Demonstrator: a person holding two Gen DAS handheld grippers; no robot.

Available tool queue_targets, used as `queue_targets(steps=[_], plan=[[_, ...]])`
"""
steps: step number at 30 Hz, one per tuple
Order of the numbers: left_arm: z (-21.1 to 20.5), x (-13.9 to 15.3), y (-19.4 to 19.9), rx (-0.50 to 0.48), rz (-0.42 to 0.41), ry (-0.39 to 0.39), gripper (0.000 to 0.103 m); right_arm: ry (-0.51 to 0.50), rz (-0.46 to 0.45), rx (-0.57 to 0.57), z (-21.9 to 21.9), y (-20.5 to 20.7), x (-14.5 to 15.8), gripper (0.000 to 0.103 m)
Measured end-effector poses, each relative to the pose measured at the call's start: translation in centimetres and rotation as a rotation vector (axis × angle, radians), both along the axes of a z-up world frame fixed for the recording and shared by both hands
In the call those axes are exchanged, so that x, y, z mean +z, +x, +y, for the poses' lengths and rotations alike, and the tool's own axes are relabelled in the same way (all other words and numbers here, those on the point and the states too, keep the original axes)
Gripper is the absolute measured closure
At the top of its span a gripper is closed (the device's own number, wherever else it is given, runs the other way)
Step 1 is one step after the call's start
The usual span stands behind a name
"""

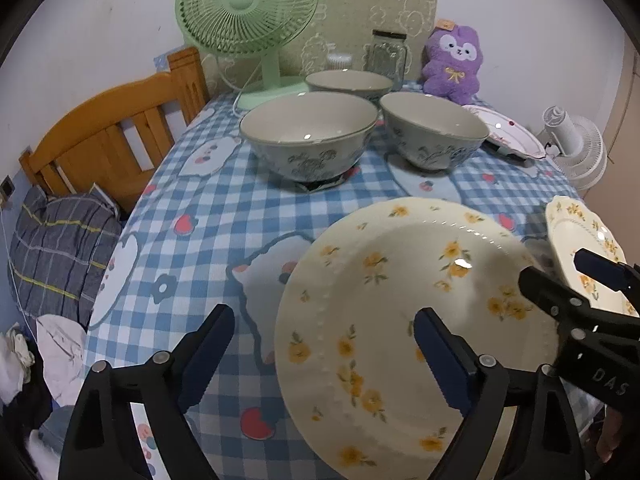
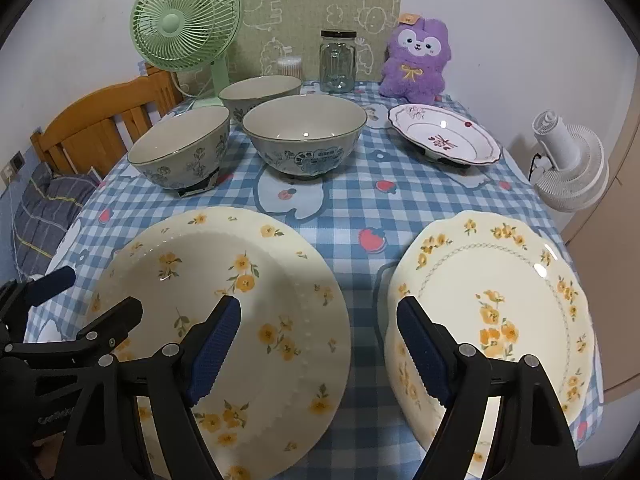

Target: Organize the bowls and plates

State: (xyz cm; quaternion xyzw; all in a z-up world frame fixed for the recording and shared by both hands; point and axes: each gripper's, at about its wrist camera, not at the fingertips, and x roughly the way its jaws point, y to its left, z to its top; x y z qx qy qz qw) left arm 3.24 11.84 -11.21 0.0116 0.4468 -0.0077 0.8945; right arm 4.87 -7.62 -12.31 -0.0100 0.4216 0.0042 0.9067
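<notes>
Left wrist view first: the left gripper [image 1: 322,354] stands wide open and holds nothing, its jaws astride the near left rim of the round flowered plate [image 1: 400,300] in the lower middle of the frame; three bowls [image 1: 308,136] wait at upper centre. Right wrist view: the right gripper [image 2: 318,350] is also wide and empty, over the checked cloth [image 2: 352,208] between that plate and the scalloped plate [image 2: 492,312] at lower right. I judge this the approach step; next, each gripper must settle on a rim before closing.
</notes>
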Motion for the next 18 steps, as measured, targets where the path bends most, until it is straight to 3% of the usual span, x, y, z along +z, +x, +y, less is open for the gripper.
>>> queue_targets(steps=[3,9,13,18], plan=[[0.4,-0.6,0.2,0.009,0.017,-0.004,0.014,0.007,0.004,0.009,0.1,0.2,-0.2,0.030],[0.9,-1.6,0.5,0.016,0.044,-0.008,0.022,0.023,0.050,0.004,0.1,0.8,-1.4,0.038],[1.1,-2.2,0.7,0.012,0.067,-0.017,0.034,0.036,0.078,-0.011,0.0,1.2,-2.1,0.050],[1.5,-2.3,1.0,0.014,0.071,-0.077,0.045,0.015,0.088,-0.010,0.1,1.3,-2.5,0.057]])
